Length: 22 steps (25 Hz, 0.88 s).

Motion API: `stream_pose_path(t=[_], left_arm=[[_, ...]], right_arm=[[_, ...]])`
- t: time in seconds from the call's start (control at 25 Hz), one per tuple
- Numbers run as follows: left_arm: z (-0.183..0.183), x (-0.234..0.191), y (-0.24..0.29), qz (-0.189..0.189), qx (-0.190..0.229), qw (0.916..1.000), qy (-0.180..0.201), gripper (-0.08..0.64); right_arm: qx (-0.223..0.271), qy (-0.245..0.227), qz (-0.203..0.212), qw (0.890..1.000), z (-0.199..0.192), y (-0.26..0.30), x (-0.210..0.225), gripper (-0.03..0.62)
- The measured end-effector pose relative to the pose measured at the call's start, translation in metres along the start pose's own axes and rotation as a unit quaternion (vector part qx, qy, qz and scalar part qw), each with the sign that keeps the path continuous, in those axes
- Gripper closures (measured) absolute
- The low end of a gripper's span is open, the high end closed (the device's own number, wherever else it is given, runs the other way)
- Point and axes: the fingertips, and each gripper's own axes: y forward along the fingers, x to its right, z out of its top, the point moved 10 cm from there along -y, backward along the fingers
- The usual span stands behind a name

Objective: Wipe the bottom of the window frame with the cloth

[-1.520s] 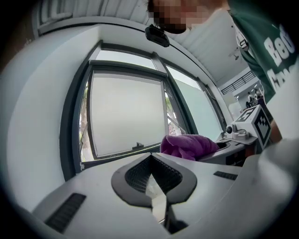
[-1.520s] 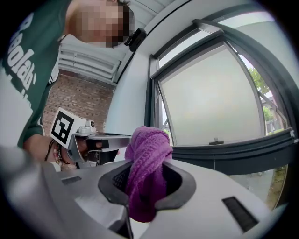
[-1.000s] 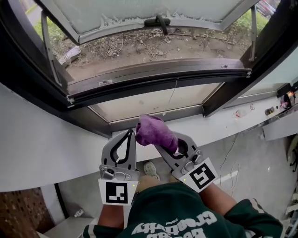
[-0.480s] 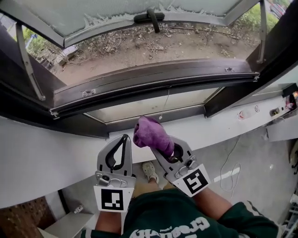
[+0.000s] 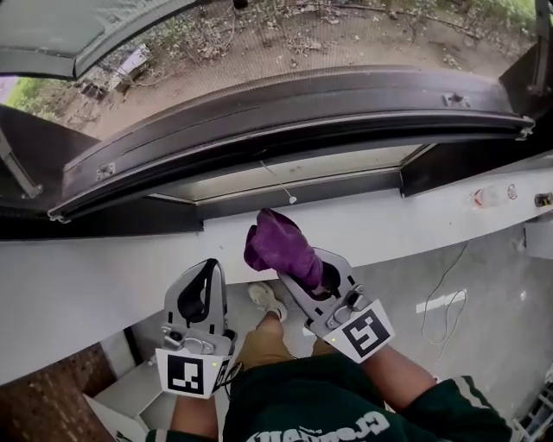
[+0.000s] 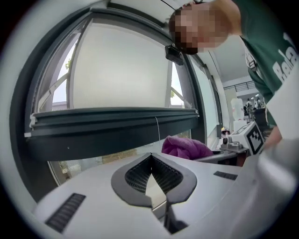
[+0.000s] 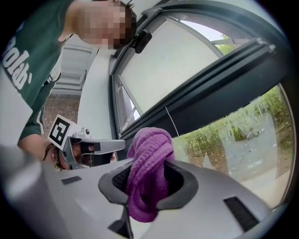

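I am looking down past my own green shirt, and over the last second the whole picture has been sliding. The two tools are sitting lower and nearer to my body than they were, while the window is filling more of the view above them. The left gripper is dropping back the most; its jaws are pressed together at the tips with nothing between them, so it is only tagging along for now. The right gripper is still clamping the purple cloth, whose bunched fabric bulges out past the jaw tips (the right gripper view shows the knit pinched squarely between the two pads, which looks like a firm hold to me). That cloth is hanging over the white ledge much as it did a second ago, just short of the dark strip under the lower pane. It is touching neither the pane nor the bottom rail of the window frame, which is curving across well above it. Beyond the rail, the open sash is slipping towards the top left corner, and more of the bare ground outside is showing. My reading is that I am repositioning my head and body rather than wiping. No stroke is under way yet, and the cloth is going to need lifting up and forward onto that rail before any cleaning counts.
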Motion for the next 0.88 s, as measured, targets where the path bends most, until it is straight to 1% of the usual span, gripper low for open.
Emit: stream_pose_path(t=[0.12, 0.24, 0.36, 0.44, 0.48, 0.56, 0.6, 0.68, 0.8, 0.88], left_arm=[[-0.021, -0.015, -0.001, -0.001, -0.012, 0.9997, 0.021, 0.552], [-0.052, -0.050, -0.004, -0.008, -0.002, 0.9998, 0.017, 0.554], [-0.104, -0.088, -0.007, -0.015, -0.001, 0.9998, 0.010, 0.554], [-0.142, -0.110, -0.003, -0.023, -0.009, 0.9996, 0.016, 0.554], [-0.161, -0.119, -0.001, -0.022, -0.015, 0.9996, 0.013, 0.554], [-0.196, -0.132, 0.000, -0.010, -0.030, 0.9994, -0.013, 0.554], [-0.213, -0.137, -0.001, -0.002, -0.037, 0.9989, -0.030, 0.554], [-0.248, -0.146, -0.004, 0.012, -0.045, 0.9973, -0.056, 0.554], [-0.305, -0.155, 0.001, 0.026, -0.063, 0.9957, -0.062, 0.554], [-0.334, -0.161, 0.010, 0.048, -0.074, 0.9943, -0.061, 0.554]], right_arm=[[-0.011, 0.014, -0.011, 1.000, -0.022, 0.006, -0.007, 0.497], [-0.006, 0.030, -0.024, 0.999, -0.057, 0.031, -0.021, 0.496], [-0.014, 0.041, -0.033, 0.999, -0.109, 0.072, -0.041, 0.497], [-0.030, 0.050, -0.053, 0.997, -0.145, 0.097, -0.051, 0.495], [-0.042, 0.057, -0.060, 0.996, -0.163, 0.107, -0.055, 0.495], [-0.082, 0.067, -0.058, 0.993, -0.198, 0.121, -0.060, 0.495], [-0.107, 0.068, -0.052, 0.991, -0.215, 0.128, -0.062, 0.494], [-0.138, 0.074, -0.037, 0.987, -0.248, 0.143, -0.061, 0.493], [-0.151, 0.075, -0.039, 0.985, -0.291, 0.165, -0.045, 0.492], [-0.148, 0.067, -0.031, 0.986, -0.313, 0.181, -0.036, 0.492]])
